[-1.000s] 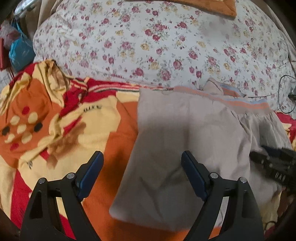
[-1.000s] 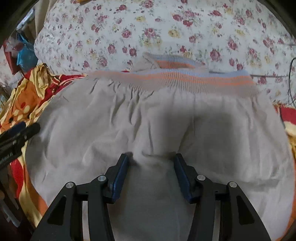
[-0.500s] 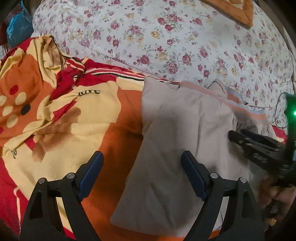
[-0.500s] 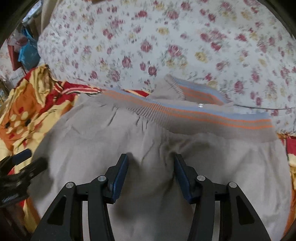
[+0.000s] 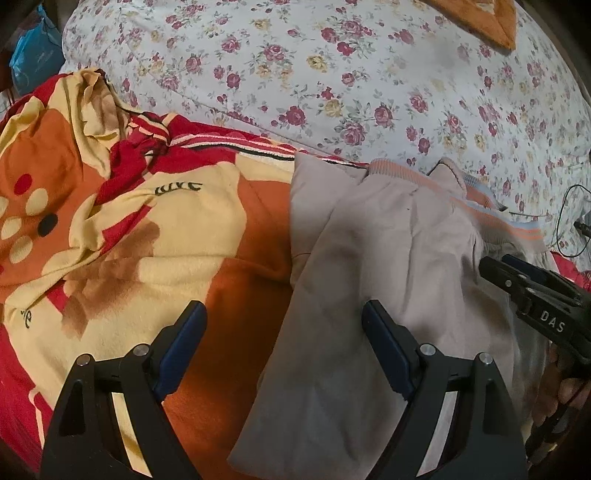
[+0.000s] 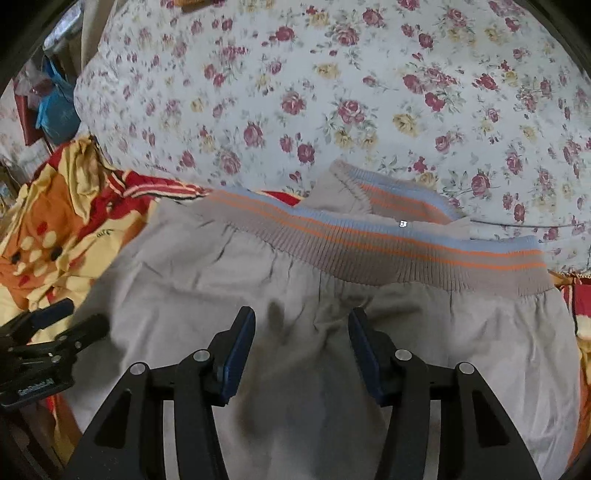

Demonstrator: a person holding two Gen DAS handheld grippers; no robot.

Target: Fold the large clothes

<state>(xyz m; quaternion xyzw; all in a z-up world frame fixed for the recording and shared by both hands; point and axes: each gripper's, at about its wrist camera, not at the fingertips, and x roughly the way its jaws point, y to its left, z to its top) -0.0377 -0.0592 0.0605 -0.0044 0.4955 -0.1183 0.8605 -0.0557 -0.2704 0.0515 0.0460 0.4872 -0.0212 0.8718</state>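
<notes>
A folded beige garment [image 5: 376, 266] with an orange and blue striped ribbed band [image 6: 406, 247] lies flat on an orange, yellow and red blanket [image 5: 147, 229]. My left gripper [image 5: 282, 321] is open and empty, above the garment's left edge. My right gripper [image 6: 301, 332] is open and empty, above the middle of the garment [image 6: 221, 288] just below the band. The right gripper also shows at the right of the left wrist view [image 5: 532, 284], and the left gripper at the left of the right wrist view [image 6: 55, 325].
A white floral quilt [image 5: 332, 74] rises behind the garment. A blue bag [image 5: 33, 66] and clutter sit at the far left. A black cable [image 5: 569, 218] lies at the right edge. An orange cloth [image 5: 491, 18] lies on the quilt.
Both grippers have drawn back and up from the garment, which lies still. The right gripper's jaws have widened a little.
</notes>
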